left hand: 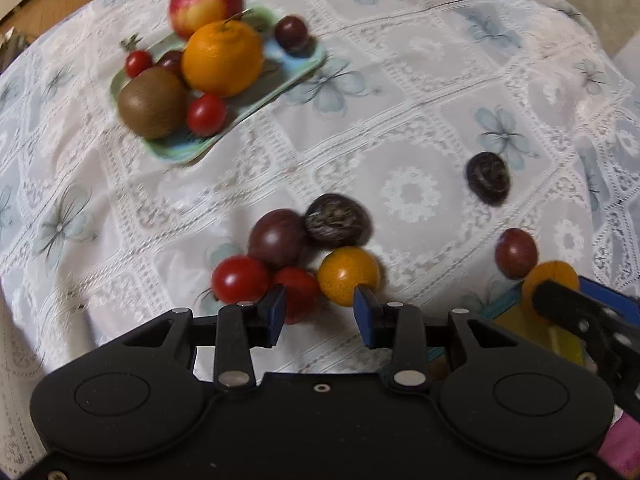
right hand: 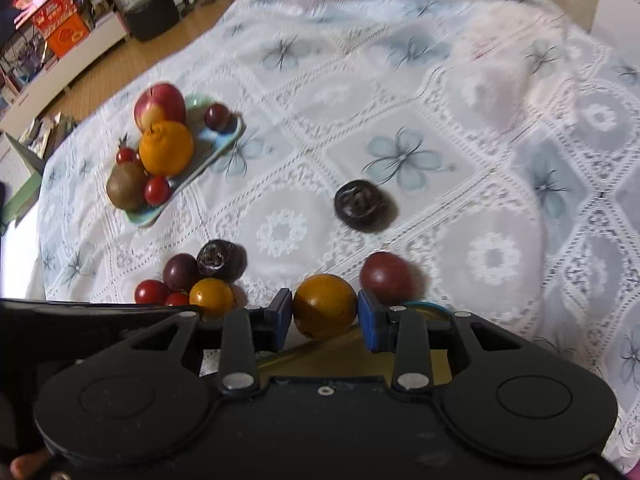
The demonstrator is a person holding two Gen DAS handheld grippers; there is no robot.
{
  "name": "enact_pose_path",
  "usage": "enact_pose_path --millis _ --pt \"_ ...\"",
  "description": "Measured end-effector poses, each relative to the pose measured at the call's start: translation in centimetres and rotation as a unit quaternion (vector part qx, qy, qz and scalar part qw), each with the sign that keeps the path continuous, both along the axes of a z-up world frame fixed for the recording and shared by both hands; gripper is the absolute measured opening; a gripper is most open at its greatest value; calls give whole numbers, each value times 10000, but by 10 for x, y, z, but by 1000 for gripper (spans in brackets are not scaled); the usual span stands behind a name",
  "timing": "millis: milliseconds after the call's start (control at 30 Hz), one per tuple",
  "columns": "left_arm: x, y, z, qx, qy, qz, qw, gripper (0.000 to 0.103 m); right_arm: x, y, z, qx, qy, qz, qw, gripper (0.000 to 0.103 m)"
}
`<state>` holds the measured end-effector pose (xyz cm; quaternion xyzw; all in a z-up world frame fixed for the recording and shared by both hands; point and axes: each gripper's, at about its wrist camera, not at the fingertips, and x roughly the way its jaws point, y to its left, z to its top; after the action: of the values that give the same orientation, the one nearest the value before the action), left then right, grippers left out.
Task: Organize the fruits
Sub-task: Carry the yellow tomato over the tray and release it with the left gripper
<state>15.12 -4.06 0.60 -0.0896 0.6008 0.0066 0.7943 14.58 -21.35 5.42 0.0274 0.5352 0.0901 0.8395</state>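
Observation:
My right gripper (right hand: 324, 317) is shut on an orange-yellow cherry tomato (right hand: 325, 306), held just above a yellow dish with a teal rim (right hand: 424, 307). A dark red tomato (right hand: 386, 277) lies just beyond it. My left gripper (left hand: 321, 312) hangs open over a cluster on the cloth: two red tomatoes (left hand: 240, 280), another orange tomato (left hand: 348, 274), a purple fruit (left hand: 278, 238) and a dark wrinkled fruit (left hand: 338, 220). Its pads touch nothing. A green tray (left hand: 180, 153) at the far left holds an apple (left hand: 206, 4), an orange (left hand: 222, 58), a kiwi (left hand: 152, 102) and small tomatoes.
A second dark wrinkled fruit (right hand: 362, 205) lies alone mid-table. The lace floral tablecloth (right hand: 440, 80) covers the round table. Beyond its left edge are a wooden floor (right hand: 132, 68) and a low shelf with boxes (right hand: 60, 32). The right gripper's fingers (left hand: 568, 304) show at the left view's right edge.

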Motion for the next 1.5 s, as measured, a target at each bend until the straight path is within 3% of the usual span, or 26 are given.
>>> enact_pose_path --millis 133,367,700,800,933,967,1067,1167,1433,1500 --pt "0 -9 0 -45 -158 -124 9998 46 -14 -15 12 195 -151 -76 9997 36" --pt "5 -25 -6 285 -221 -306 9989 49 -27 -26 16 310 -249 -89 9992 36" --pt "10 -45 -12 520 -305 -316 9977 64 -28 -30 3 385 -104 -79 9992 37" --pt "3 -51 -6 454 -516 -322 9971 64 -27 -33 0 419 -47 -119 9990 37" --pt "-5 -43 9 -297 -913 -610 9935 59 -27 -38 -3 409 -33 -135 9991 37" --pt "-2 -40 10 -327 -875 -567 9940 59 -28 -39 -3 415 -36 -144 9990 37" --pt "7 -39 2 159 -722 -392 9965 54 -28 -42 -3 432 -46 -200 9989 37" --pt "10 -35 -10 354 -632 -310 9969 55 -28 -44 -3 450 -52 -218 9987 37" --pt "15 -38 -26 443 -367 -347 9977 55 -30 -40 -5 414 -92 -149 9990 37" --pt "15 -38 -27 356 -330 -299 9984 45 -30 -40 -6 405 -71 -143 9991 37"
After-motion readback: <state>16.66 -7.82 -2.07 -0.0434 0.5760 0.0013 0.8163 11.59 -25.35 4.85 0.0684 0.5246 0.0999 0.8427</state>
